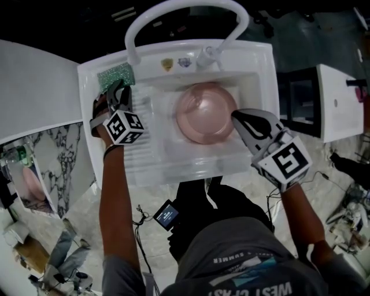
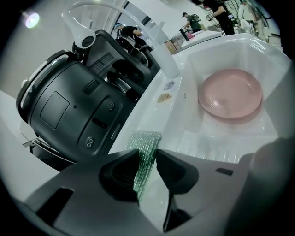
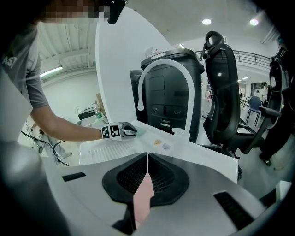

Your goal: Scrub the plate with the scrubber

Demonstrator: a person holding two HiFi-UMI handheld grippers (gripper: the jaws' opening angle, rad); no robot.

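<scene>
A pink plate (image 1: 205,113) (image 2: 230,94) lies in the basin of a white sink (image 1: 261,63). My right gripper (image 1: 236,115) (image 3: 147,156) is shut on the plate's right rim, and a pink strip of the plate (image 3: 142,203) shows between its jaws. A green sparkly scrubber (image 1: 115,77) (image 2: 145,143) lies on the sink's back left corner. My left gripper (image 1: 118,92) (image 2: 146,154) reaches onto that corner, and its jaws pinch the near end of the scrubber from both sides.
A white arched faucet (image 1: 173,8) spans the back of the sink. A ribbed drainboard (image 1: 139,147) lies left of the basin. A black machine (image 2: 69,106) stands just behind the sink, an office chair (image 3: 221,83) beside it. A white counter (image 1: 34,87) adjoins the sink's left.
</scene>
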